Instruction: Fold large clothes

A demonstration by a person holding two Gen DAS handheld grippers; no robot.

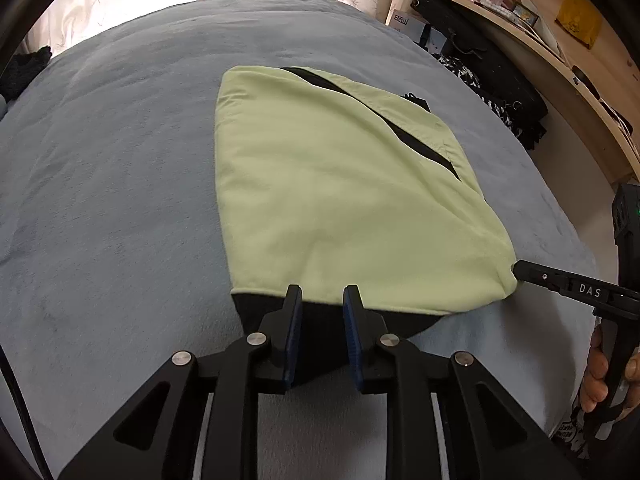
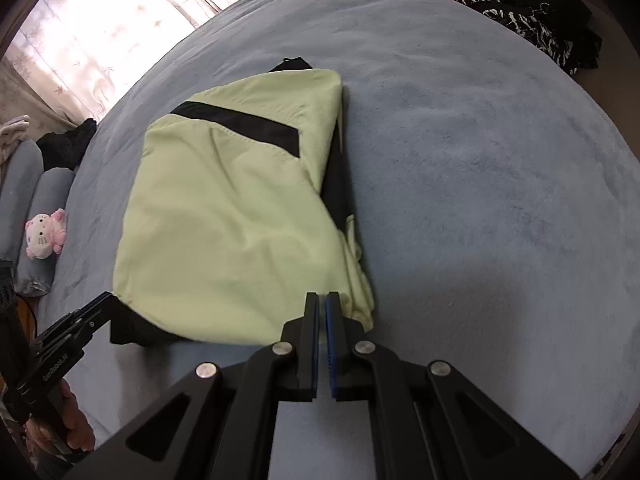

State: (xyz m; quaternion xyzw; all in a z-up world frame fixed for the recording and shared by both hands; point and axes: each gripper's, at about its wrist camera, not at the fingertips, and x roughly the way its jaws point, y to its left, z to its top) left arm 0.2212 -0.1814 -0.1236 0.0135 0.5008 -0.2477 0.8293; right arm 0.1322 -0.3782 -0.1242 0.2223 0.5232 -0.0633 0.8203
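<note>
Green-and-black garment (image 1: 344,184) lies folded compact on the grey-blue bed (image 1: 120,180), seemingly nearly done, with the left gripper (image 1: 322,300) spread loose at its near edge and the right gripper (image 2: 322,308) pinching its corner, probably.

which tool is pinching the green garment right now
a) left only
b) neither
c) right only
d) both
c: the right tool has its fingers nearly closed on the near corner of the green garment, while the left tool sits at the garment's near edge with its fingers apart and nothing between them.
</note>
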